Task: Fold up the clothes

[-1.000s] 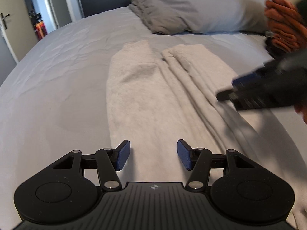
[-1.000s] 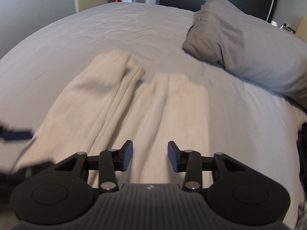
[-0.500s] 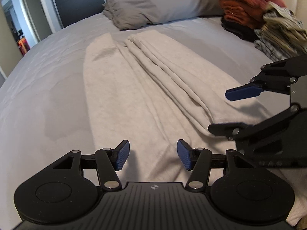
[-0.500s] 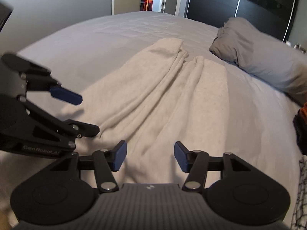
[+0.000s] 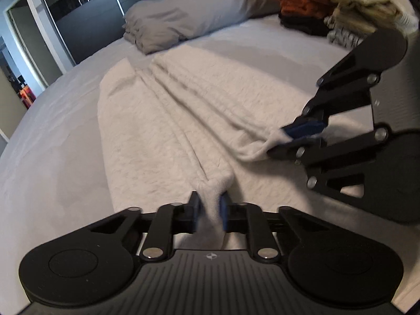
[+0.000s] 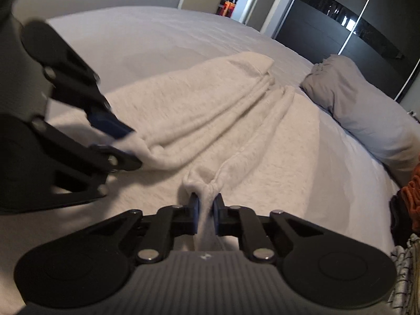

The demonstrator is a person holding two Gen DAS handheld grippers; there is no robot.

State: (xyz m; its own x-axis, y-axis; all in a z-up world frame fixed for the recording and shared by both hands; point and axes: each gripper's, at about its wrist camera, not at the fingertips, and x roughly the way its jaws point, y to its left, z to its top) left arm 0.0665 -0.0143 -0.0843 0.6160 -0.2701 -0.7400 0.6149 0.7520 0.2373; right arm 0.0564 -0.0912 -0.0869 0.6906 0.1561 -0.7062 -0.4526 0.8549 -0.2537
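A cream pair of sweatpants [image 5: 162,131] [image 6: 189,110] lies lengthwise on the grey bed [image 5: 52,157], its two legs running away from me toward the pillow. My left gripper [image 5: 210,210] is closing on a pinched-up bunch of the near edge, and the blue pads press the cloth. My right gripper [image 6: 205,210] is closing on another bunch of the same near edge, a little to the right. Each gripper shows in the other's view, the right gripper [image 5: 299,136] and the left gripper [image 6: 115,139], both with cloth between the jaws.
A grey pillow [image 5: 189,15] [image 6: 367,110] lies past the legs' far ends. A pile of orange, dark and striped clothes [image 5: 309,2] [image 6: 412,191] sits at the bed's far right. Dark wardrobe doors [image 6: 341,13] and a doorway [image 5: 23,84] stand beyond the bed.
Both grippers stood open above the sweatpants. They have come down to the near edge and shut on bunches of cloth, which now pucker up between the pads. Both views have swung sideways.
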